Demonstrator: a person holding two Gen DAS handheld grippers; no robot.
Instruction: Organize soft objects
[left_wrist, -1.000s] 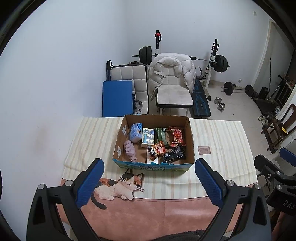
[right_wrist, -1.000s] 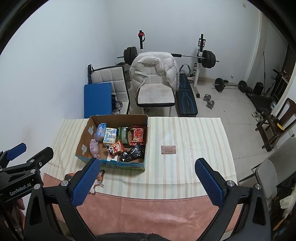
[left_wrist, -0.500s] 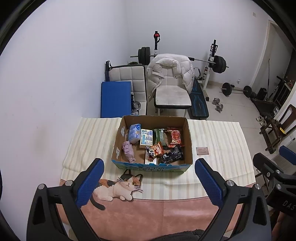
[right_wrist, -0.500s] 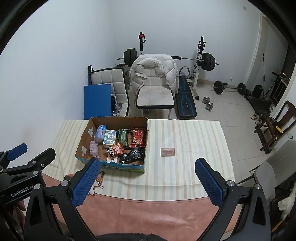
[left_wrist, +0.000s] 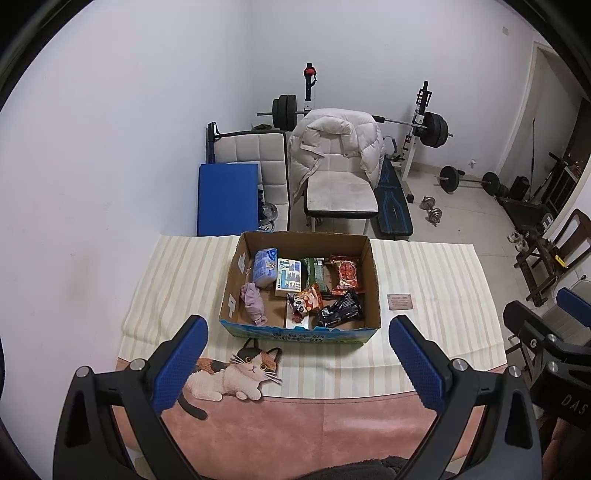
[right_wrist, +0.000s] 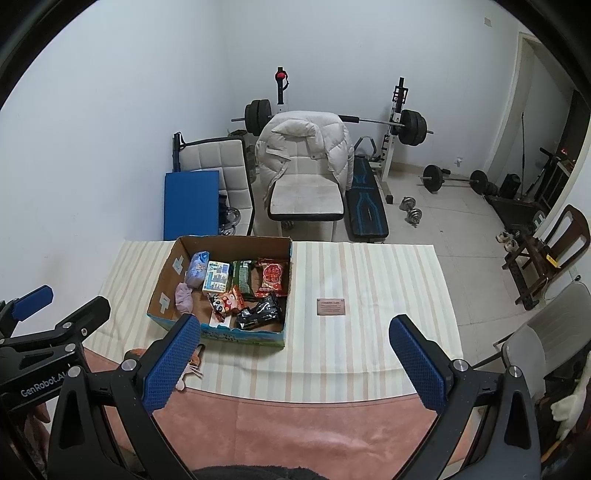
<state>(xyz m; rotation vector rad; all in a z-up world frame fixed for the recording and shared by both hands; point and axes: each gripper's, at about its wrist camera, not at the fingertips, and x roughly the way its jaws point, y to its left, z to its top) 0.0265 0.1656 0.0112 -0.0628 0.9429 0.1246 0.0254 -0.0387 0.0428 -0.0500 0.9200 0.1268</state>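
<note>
An open cardboard box (left_wrist: 373, 273) stands on the striped tablecloth (left_wrist: 177, 280). In it lie a blue soft pack (left_wrist: 264, 266), a purple cloth bundle (left_wrist: 252, 300), a white and blue packet (left_wrist: 289, 282), a green packet (left_wrist: 314, 272), a red snack bag (left_wrist: 345, 275), a panda bag (left_wrist: 305, 302) and a black bag (left_wrist: 340, 310). My left gripper (left_wrist: 297, 363) is open and empty, above the table's near edge before the box. My right gripper (right_wrist: 295, 363) is open and empty, right of the box (right_wrist: 290, 291).
A cat picture (left_wrist: 229, 373) lies on the pink cloth (left_wrist: 295, 424) in front of the box. A small brown card (right_wrist: 330, 307) lies right of the box. Beyond the table stand a white chair with a jacket (left_wrist: 338, 166), a blue mat (left_wrist: 226, 199) and weight equipment.
Both grippers have pulled back and risen slightly, so the box and table sit a little farther away. Both stay open and empty.
</note>
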